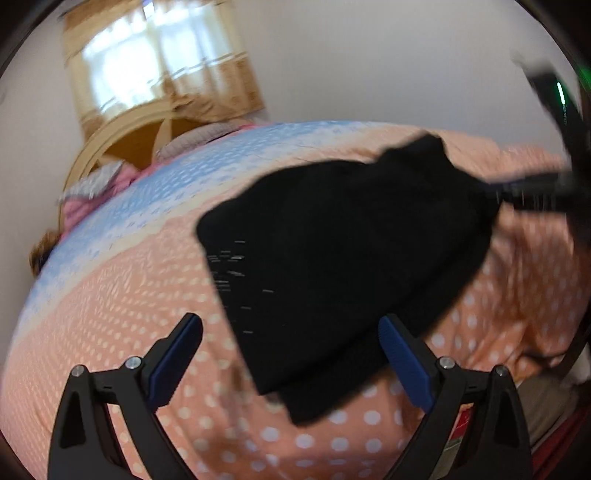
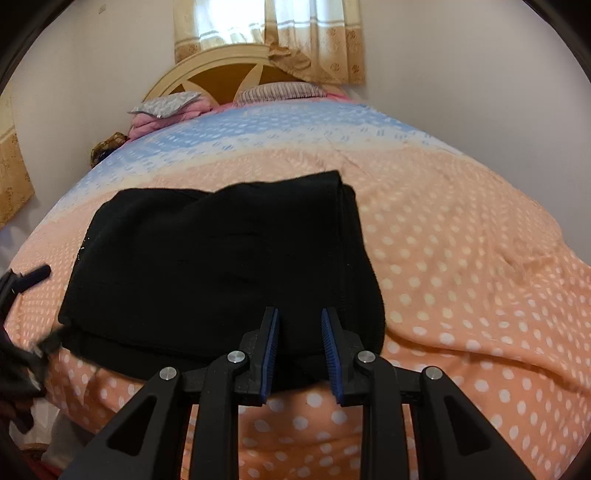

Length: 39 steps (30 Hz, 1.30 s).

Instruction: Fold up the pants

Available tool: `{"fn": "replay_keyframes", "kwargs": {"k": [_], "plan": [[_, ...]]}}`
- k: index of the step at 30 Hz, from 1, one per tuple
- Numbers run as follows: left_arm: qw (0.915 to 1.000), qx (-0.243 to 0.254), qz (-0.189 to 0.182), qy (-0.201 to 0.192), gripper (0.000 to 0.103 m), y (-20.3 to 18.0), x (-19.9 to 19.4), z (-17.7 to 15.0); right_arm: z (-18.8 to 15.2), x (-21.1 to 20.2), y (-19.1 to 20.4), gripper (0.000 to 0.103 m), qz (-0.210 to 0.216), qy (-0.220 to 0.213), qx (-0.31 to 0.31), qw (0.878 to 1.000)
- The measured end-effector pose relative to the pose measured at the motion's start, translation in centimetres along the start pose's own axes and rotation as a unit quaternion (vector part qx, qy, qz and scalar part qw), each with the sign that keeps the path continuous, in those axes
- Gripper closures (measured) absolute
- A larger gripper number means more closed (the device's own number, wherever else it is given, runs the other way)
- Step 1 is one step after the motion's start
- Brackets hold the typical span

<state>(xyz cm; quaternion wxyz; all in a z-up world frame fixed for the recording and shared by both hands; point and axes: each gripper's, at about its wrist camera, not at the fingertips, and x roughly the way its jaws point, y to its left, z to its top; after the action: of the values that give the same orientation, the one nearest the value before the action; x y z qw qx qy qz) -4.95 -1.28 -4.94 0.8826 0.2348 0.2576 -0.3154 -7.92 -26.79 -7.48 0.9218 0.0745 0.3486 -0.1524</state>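
Observation:
The black pants (image 1: 332, 258) lie folded into a thick rectangle on the bedspread, also seen as the pants (image 2: 221, 266) in the right wrist view. My left gripper (image 1: 288, 328) hovers open wide over their near corner, with nothing pinched. In the right wrist view the left gripper (image 2: 50, 306) shows at the left edge of the pants, blurred. My right gripper (image 2: 300, 314) stands over the near edge of the pants with a narrow gap between its blue pads, which press on nothing. The right gripper (image 1: 506, 194) appears blurred at the far right corner of the pants.
The peach polka-dot bedspread (image 2: 461, 295) with a blue band (image 2: 277, 129) covers the bed. Pillows (image 2: 166, 107) and a cream headboard (image 2: 221, 62) stand at the far end under a curtained window (image 2: 277, 29). Bare bedspread stretches to the right of the pants.

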Motion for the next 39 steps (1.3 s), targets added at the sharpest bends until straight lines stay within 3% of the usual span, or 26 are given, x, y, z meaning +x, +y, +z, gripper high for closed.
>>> {"fn": "replay_keyframes", "kwargs": {"k": [1,2,3,5,8,11,16,18,19,21,23,25,28,31,34,35,36,38,39], "plan": [[0.9999,0.017,0.005,0.000,0.006,-0.8,0.2,-0.2,-0.2,-0.7,0.2,0.078,-0.007,-0.012,-0.006,1.000],[0.9997,0.025,0.008,0.004,0.014,-1.0,0.4,-0.4,-0.3,-1.0,0.1,0.078,-0.008,-0.019,-0.008,1.000],[0.9995,0.029,0.003,0.010,0.032,-1.4,0.8,-0.4,-0.5,-1.1,0.0,0.078,-0.008,-0.020,-0.006,1.000],[0.9994,0.023,-0.022,0.013,0.047,-2.0,0.7,-0.2,-0.9,-1.2,-0.3,0.078,-0.009,-0.011,0.004,1.000],[0.9986,0.049,-0.018,0.011,0.062,-2.4,0.1,-0.1,-1.4,-1.9,-0.3,0.078,-0.019,-0.017,0.009,1.000],[0.9985,0.051,-0.019,0.011,0.064,-2.4,-0.1,-0.3,-1.8,-2.7,-0.4,0.078,-0.021,-0.030,0.023,0.999],[0.9995,0.030,-0.003,0.013,0.056,-2.3,0.5,-0.1,-0.6,-0.2,-0.2,0.077,-0.033,-0.008,0.034,0.999],[0.9995,0.027,-0.010,0.016,0.065,-2.1,0.6,-0.1,-0.2,0.4,0.2,0.082,-0.037,-0.007,0.024,0.999],[0.9994,0.027,-0.015,0.016,0.069,-1.9,0.5,0.0,-0.1,0.6,0.6,0.097,-0.030,-0.009,0.009,0.999],[0.9996,0.022,-0.013,0.014,0.088,-1.5,-0.1,0.2,-0.1,0.4,0.8,0.098,-0.021,-0.007,-0.012,1.000],[0.9996,-0.006,-0.024,0.014,0.091,-0.4,-0.8,0.6,-0.1,-0.3,0.5,0.099,-0.016,0.000,-0.034,0.999],[0.9980,-0.035,-0.052,0.013,0.092,0.6,-1.6,1.2,-0.4,-1.3,0.0,0.099,-0.027,0.002,-0.046,0.999],[0.9961,-0.038,-0.075,0.029,0.091,0.4,-1.8,0.8,-1.2,-1.5,-1.2,0.099,-0.042,0.023,-0.052,0.998],[0.9961,-0.005,-0.063,0.062,0.086,-1.1,-0.7,-0.9,-2.1,-0.3,-2.5,0.099,-0.041,0.051,-0.029,0.997],[0.9955,-0.002,-0.055,0.078,0.081,-1.3,-0.6,-1.7,-1.7,-0.5,-2.3,0.097,-0.036,0.041,-0.032,0.998],[0.9957,0.002,-0.051,0.077,0.074,-1.1,-1.1,-1.6,-1.7,-0.7,-2.3,0.097,-0.031,0.040,-0.034,0.998],[0.9961,0.009,-0.042,0.077,0.055,-1.0,-1.6,-1.5,-1.7,-1.0,-2.4,0.095,-0.026,0.040,-0.033,0.998],[0.9971,0.015,-0.023,0.071,0.027,-0.2,-3.1,-0.9,-1.1,-2.8,-3.0,0.094,-0.023,0.008,-0.014,1.000],[0.9981,0.010,-0.025,0.054,0.021,0.6,-4.1,-0.4,-0.9,-3.7,-3.2,0.094,-0.035,-0.016,-0.010,0.999]]}}
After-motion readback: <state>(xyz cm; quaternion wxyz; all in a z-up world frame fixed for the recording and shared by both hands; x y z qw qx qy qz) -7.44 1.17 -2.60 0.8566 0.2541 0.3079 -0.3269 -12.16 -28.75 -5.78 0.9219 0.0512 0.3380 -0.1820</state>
